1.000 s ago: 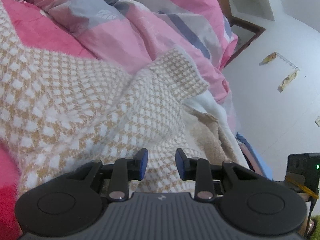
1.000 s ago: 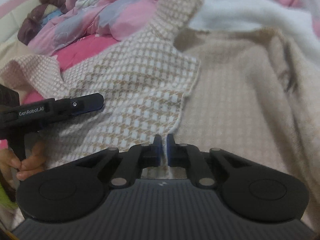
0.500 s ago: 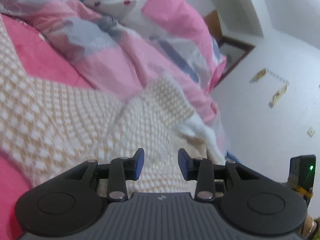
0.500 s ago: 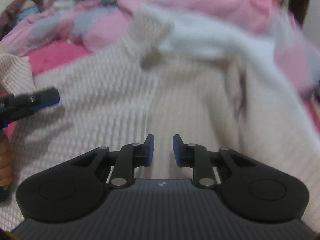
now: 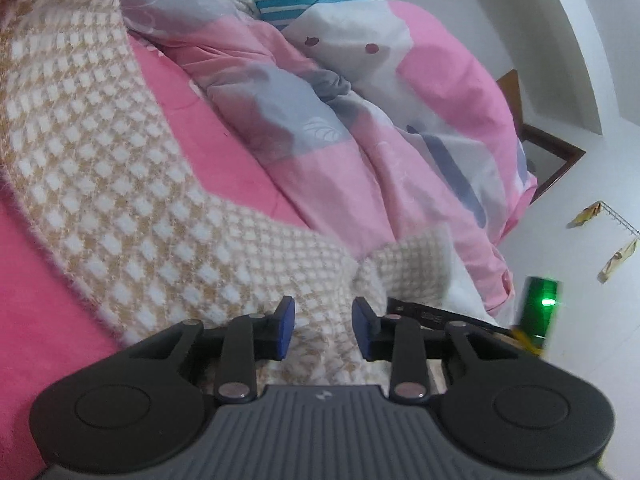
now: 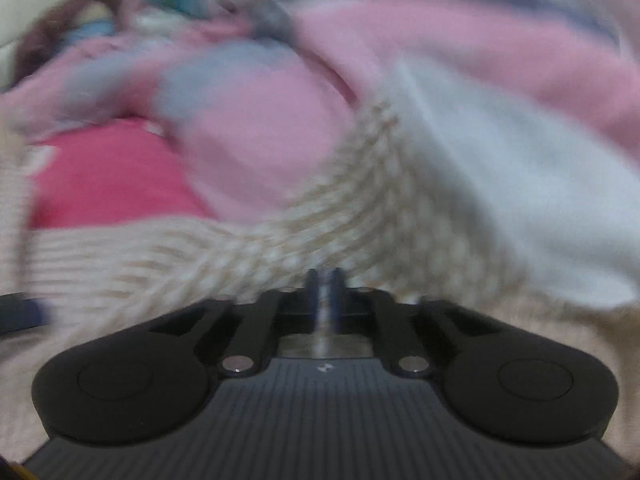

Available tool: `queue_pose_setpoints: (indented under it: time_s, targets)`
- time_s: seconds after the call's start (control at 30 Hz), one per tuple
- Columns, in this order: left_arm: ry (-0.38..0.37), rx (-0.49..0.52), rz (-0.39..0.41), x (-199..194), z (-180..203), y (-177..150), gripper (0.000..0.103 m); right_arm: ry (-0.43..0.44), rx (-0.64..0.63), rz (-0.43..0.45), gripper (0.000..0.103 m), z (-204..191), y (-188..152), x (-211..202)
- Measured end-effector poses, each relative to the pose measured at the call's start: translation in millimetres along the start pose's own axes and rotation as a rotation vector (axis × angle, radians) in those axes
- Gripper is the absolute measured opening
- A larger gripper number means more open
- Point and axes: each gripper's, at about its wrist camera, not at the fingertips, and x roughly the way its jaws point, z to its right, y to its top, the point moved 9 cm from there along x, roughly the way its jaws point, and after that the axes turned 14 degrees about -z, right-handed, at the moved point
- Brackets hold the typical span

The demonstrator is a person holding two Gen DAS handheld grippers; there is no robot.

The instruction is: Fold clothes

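Left gripper [image 5: 323, 326] stands released, blue pads apart, nothing between them. Left wrist view: checked knit sweater [image 5: 132, 216] lies spread on the pink bedsheet [image 5: 236, 156], its long band running from upper left down to right under the fingers. Its folded corner [image 5: 412, 264] sits just beyond and right of the open fingers, beside the pink-grey duvet [image 5: 360, 128]. Part of the right tool shows close behind that corner.

Right wrist view, heavily blurred: right gripper [image 6: 323, 280] looks clenched, pads nearly touching, with a pale strip between them that is likely sweater edge; blur leaves this unsure. Same sweater [image 6: 320, 232] rises from the fingertips up and right toward a white garment [image 6: 500, 200], so its long axis runs diagonally away.

Judgement: the right hand has the cloth. The left is nearest the folded corner, which lies ahead-right, so any pinch there means reaching forward and slightly right.
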Motion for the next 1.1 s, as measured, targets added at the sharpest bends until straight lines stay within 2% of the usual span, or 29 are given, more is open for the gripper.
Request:
queue_pose_setpoints:
  time_s: [0.13,0.23,0.27,0.4,0.43,0.47,0.53,0.63,0.7,0.87,1.0,1.03,1.1]
  targets:
    - [0.014,0.022,0.002,-3,4,2,0.035,0.055,0.104,0.027,0.000,5,-7,-10]
    - [0.041,0.071,0.020,-15,23,9,0.041,0.089,0.156,0.075,0.007,4,-15,-25]
    - [0.049,0.088,0.026,-20,29,12,0.041,0.091,0.173,0.088,0.011,7,-18,-24]
    - [0.094,0.166,0.048,-36,56,25,0.042,0.132,0.227,0.124,0.010,17,-30,-5]
    - [0.127,0.211,0.046,-38,64,34,0.044,0.144,0.233,0.136,0.010,17,-31,-5]
    - [0.171,0.267,0.028,-35,70,42,0.053,0.158,0.241,0.145,0.010,19,-32,-6]
    - [0.245,0.402,-0.075,-11,79,55,0.068,0.189,0.261,0.159,0.010,22,-34,-7]
    - [0.336,0.510,-0.209,37,71,70,0.065,0.236,0.292,0.173,0.010,26,-36,-7]
    - [0.365,0.559,-0.271,65,63,77,0.064,0.238,0.290,0.177,0.010,25,-36,-7]
    - [0.293,0.621,-0.408,110,53,78,0.064,0.239,0.284,0.187,0.010,22,-36,-7]
    - [0.294,0.663,-0.459,134,46,71,0.061,0.249,0.288,0.191,0.011,23,-36,-7]
    - [0.290,0.678,-0.462,137,47,69,0.059,0.250,0.288,0.191,0.011,23,-36,-7]
    - [0.277,0.708,-0.452,137,51,65,0.037,0.256,0.291,0.193,0.011,24,-37,-6]
